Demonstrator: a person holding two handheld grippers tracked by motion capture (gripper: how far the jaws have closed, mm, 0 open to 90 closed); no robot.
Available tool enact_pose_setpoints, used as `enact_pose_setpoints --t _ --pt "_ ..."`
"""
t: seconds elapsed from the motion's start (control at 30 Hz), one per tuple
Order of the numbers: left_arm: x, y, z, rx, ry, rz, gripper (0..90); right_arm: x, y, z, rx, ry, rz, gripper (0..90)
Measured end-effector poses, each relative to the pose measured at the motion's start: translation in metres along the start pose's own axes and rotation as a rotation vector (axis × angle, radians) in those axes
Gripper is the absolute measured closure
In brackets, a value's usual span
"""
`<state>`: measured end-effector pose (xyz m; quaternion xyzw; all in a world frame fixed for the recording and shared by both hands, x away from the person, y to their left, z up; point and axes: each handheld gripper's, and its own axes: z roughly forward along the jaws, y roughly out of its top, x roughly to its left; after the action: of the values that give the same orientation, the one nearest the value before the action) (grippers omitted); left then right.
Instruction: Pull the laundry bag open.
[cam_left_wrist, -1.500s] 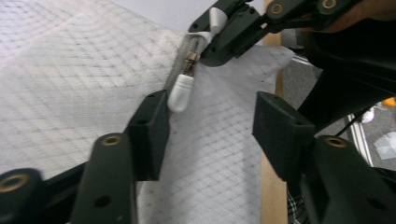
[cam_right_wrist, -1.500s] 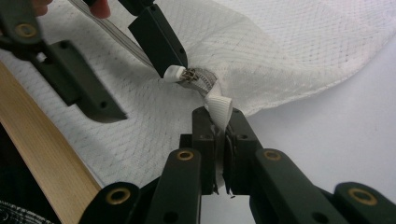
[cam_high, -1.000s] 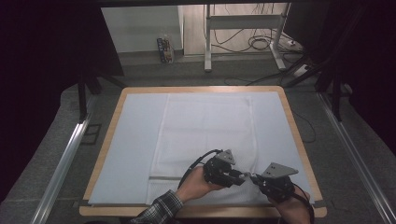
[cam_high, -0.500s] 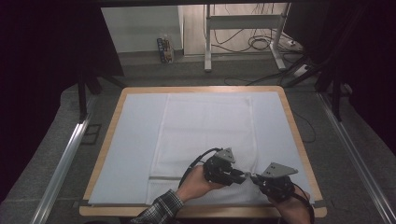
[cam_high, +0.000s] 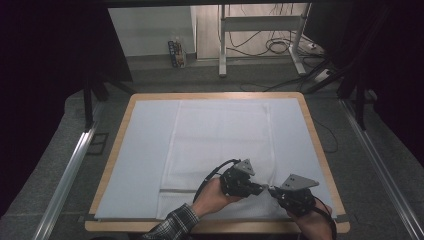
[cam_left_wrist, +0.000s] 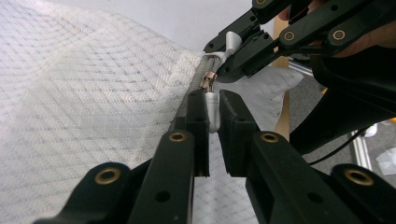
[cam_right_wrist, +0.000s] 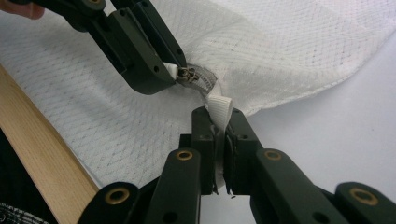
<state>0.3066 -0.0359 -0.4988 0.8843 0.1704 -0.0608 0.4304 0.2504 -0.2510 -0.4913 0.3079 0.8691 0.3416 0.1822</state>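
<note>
A white mesh zip bag (cam_high: 220, 145) lies flat on the table, its near right corner lifted between my two grippers. My left gripper (cam_high: 263, 189) has just been closing and is shut on the white zipper pull (cam_left_wrist: 213, 112), right behind the metal slider (cam_left_wrist: 208, 81). My right gripper (cam_high: 272, 190) is shut on the white ribbon tab (cam_right_wrist: 220, 106) at the bag's corner, at the zipper's end. In the right gripper view the left gripper (cam_right_wrist: 173, 71) pinches the pull beside the slider (cam_right_wrist: 189, 74). The two sets of jaws point at each other, almost touching.
The bag rests on a pale mat (cam_high: 145, 150) that covers a wooden-edged table (cam_high: 320, 150). The near wooden edge (cam_right_wrist: 42, 154) runs close under my right gripper. A metal rail (cam_high: 65, 175) runs along the left, and table legs and cables (cam_high: 280, 47) lie beyond the far edge.
</note>
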Motion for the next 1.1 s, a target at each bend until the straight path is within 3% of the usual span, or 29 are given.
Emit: enact_pose_setpoints --t 0.47,0.6,0.77,1.1 --pt "0.004 -0.004 -0.002 0.049 0.018 0.028 86.6 -0.001 0.0 -0.001 0.013 0.004 0.019 85.0" --pt "0.009 -0.01 -0.007 0.029 0.008 -0.012 86.7 -0.006 -0.002 -0.003 0.01 0.005 0.045 85.0" --pt "0.008 -0.012 -0.008 0.028 0.011 -0.006 86.6 -0.004 -0.002 -0.002 0.012 0.007 0.027 84.9" --pt "0.007 -0.017 -0.012 0.034 0.028 0.005 86.6 -0.006 -0.002 -0.004 0.013 0.005 0.035 84.8"
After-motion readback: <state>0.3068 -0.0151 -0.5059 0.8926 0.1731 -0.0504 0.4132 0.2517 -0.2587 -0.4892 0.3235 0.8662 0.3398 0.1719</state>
